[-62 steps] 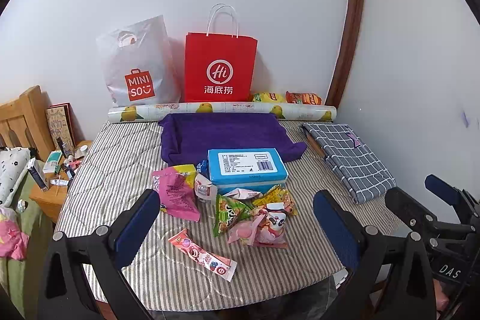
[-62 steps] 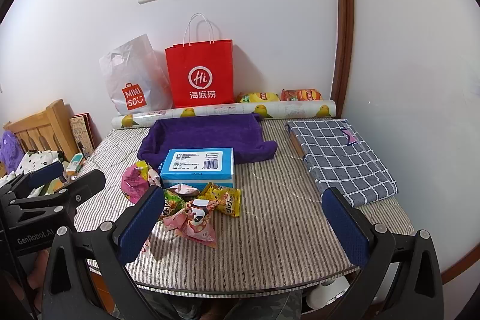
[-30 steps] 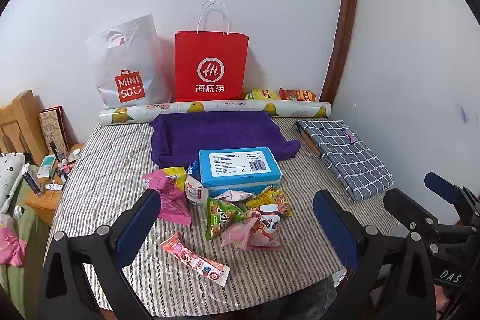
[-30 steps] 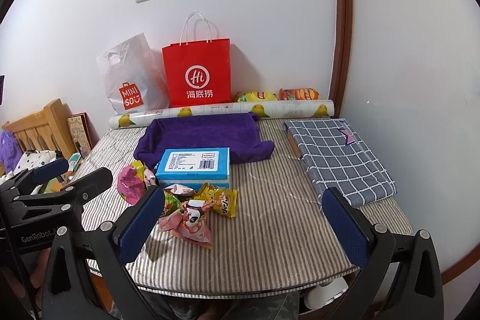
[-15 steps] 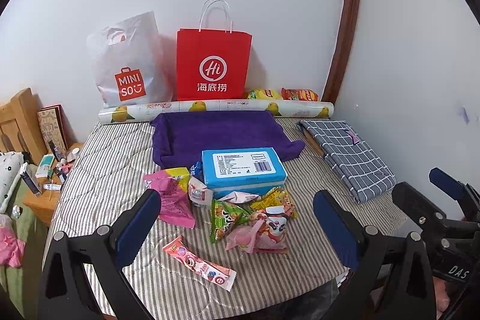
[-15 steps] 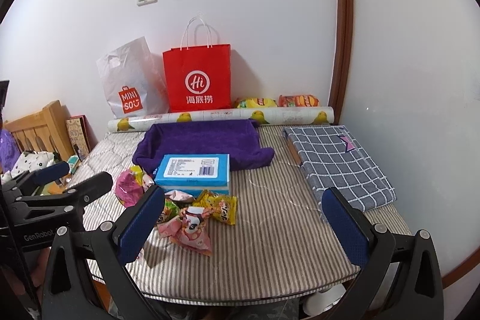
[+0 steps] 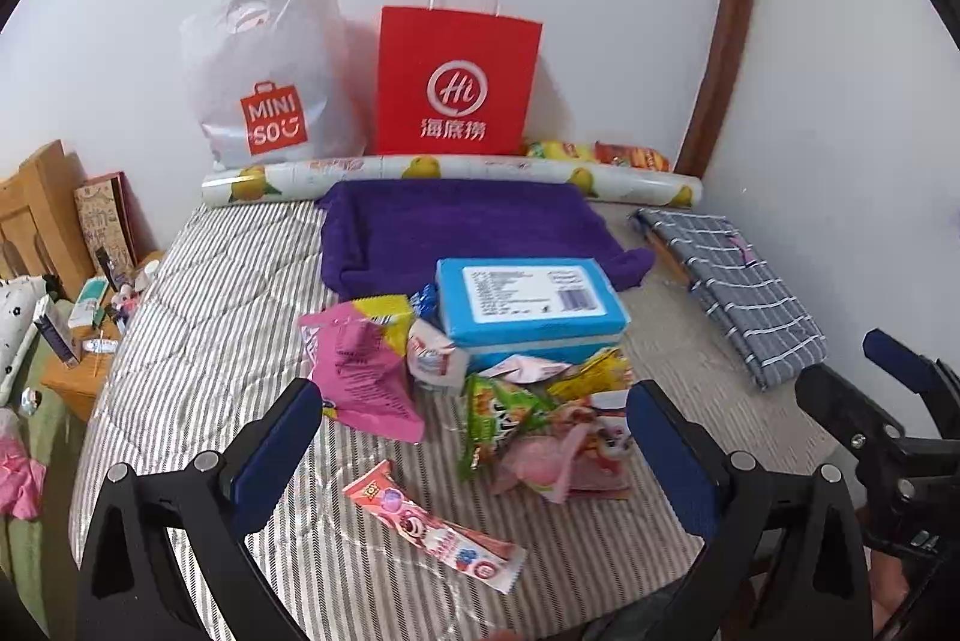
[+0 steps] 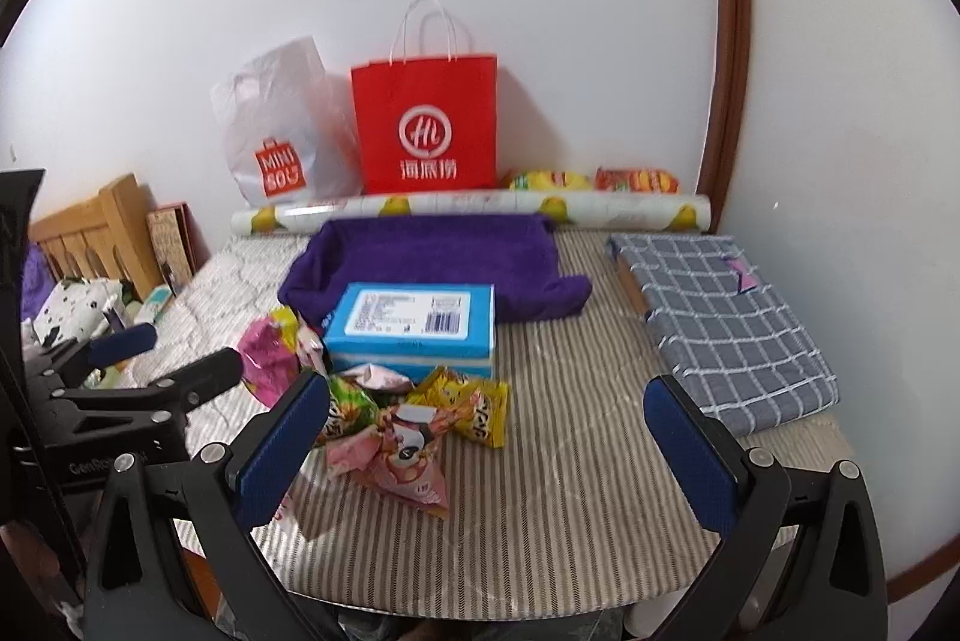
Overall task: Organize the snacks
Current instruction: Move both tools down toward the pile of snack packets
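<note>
The snacks sit in a loose pile near the front middle of my striped quilted table cover (image 7: 198,317). I count about seven packets: one big pink foil packet (image 7: 360,371) on the left with a yellow packet (image 7: 390,314) tucked behind it, one small white and red sachet (image 7: 433,356), one green crisp bag (image 7: 501,416), one yellow crinkled bag (image 8: 474,404), one pink pouch with a panda face (image 8: 396,455), and one long pink wafer-bar wrapper (image 7: 432,527) lying alone nearest to me. Their print is too small for me to read.

Just behind the pile lies one flat blue box with a white barcode label (image 7: 528,302), its far edge resting on one purple towel (image 7: 456,227). To the right, well apart, is one folded grey checked cloth (image 8: 726,323). Along the far edge runs one roll of paper printed with yellow pears (image 7: 450,173), with two more snack bags, yellow (image 8: 549,179) and orange (image 8: 636,179), behind its right end. Against the wall stand one white plastic bag marked "MINISO" (image 7: 273,71) and one red paper bag marked "Hi" (image 7: 456,83) with Chinese characters beneath.

My left gripper (image 7: 474,449) is spread wide, holding nothing, above the near pile. My right gripper (image 8: 486,443) is spread equally wide and empty, over bare cover right of the pile.
</note>
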The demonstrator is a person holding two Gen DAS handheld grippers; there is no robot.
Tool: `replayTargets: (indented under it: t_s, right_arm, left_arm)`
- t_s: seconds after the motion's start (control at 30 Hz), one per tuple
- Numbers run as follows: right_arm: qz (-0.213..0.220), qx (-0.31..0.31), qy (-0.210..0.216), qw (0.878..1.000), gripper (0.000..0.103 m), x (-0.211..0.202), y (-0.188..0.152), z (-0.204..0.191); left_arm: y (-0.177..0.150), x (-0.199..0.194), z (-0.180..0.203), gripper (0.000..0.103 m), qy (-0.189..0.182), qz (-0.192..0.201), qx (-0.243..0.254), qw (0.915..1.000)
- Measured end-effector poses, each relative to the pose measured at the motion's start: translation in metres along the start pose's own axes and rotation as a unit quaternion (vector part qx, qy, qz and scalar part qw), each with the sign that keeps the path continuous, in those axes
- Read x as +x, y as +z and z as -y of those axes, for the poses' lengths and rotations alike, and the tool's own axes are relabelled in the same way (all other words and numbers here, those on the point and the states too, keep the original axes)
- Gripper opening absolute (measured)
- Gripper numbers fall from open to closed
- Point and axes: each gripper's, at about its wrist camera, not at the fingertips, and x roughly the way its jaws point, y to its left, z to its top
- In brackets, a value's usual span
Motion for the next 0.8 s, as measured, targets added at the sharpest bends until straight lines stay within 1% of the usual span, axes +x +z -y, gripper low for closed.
replayTargets:
  t_s: [0.2, 0.3, 0.4, 0.47, 0.57, 0.67, 0.8]
  right_arm:
    - [-0.04, 0.003, -0.012, 0.999, 0.103, 0.04, -0.017, 0.0]
    - [-0.061, 0.001, -0.014, 0.998, 0.102, 0.059, -0.027, 0.001]
    - [-0.083, 0.001, -0.013, 0.996, 0.098, 0.078, -0.036, 0.0]
    - [-0.098, 0.002, -0.014, 0.995, 0.098, 0.093, -0.042, 0.0]
    - [-0.121, 0.005, -0.013, 0.993, 0.093, 0.111, -0.051, -0.001]
    - [-0.14, 0.013, -0.008, 0.99, 0.093, 0.123, -0.056, -0.002]
    - [-0.139, 0.032, 0.007, 0.99, 0.093, 0.128, -0.057, 0.0]
  left_arm:
    - [-0.012, 0.035, -0.029, 0.103, -0.005, -0.035, -0.033, 0.9988]
    - [-0.016, 0.052, -0.041, 0.098, -0.003, -0.054, -0.045, 0.9975]
    - [-0.02, 0.064, -0.049, 0.098, -0.002, -0.066, -0.056, 0.9962]
    - [-0.022, 0.071, -0.053, 0.098, 0.0, -0.072, -0.06, 0.9956]
    - [-0.024, 0.08, -0.057, 0.098, 0.01, -0.082, -0.06, 0.9948]
    - [-0.027, 0.089, -0.06, 0.098, 0.016, -0.093, -0.058, 0.9938]
    - [-0.031, 0.1, -0.064, 0.098, 0.014, -0.105, -0.061, 0.9925]
